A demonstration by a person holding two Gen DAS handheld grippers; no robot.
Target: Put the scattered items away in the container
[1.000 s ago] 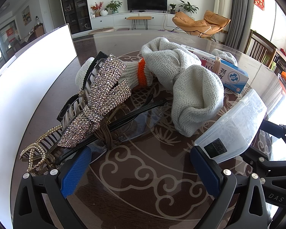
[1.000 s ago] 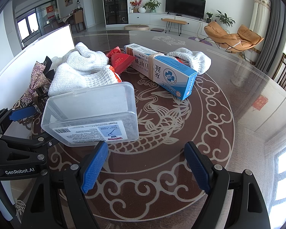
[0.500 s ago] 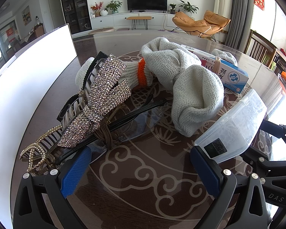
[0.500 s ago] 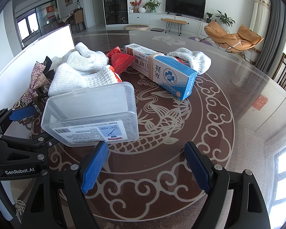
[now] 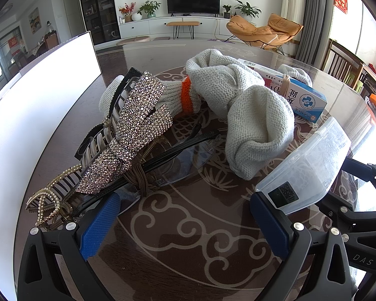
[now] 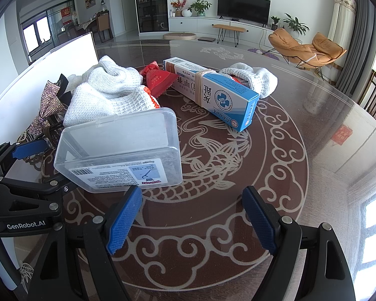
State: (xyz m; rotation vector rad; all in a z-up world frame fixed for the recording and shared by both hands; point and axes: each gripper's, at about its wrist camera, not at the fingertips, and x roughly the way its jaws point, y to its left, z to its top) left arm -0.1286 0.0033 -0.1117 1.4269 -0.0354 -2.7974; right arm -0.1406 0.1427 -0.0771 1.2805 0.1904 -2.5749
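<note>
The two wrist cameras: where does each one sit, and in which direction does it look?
Left wrist: sits behind the open left claw, low over the table, facing the rhinestone hair clip and knitted gloves; the right claw's frame shows at right.
Right wrist: sits behind the open right claw, facing the clear plastic box and blue carton; the left claw shows at left.
Shared: box, gloves, carton, television.

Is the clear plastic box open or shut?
Shut: the clear plastic box has its lid seated flush all round, resting on the table.
</note>
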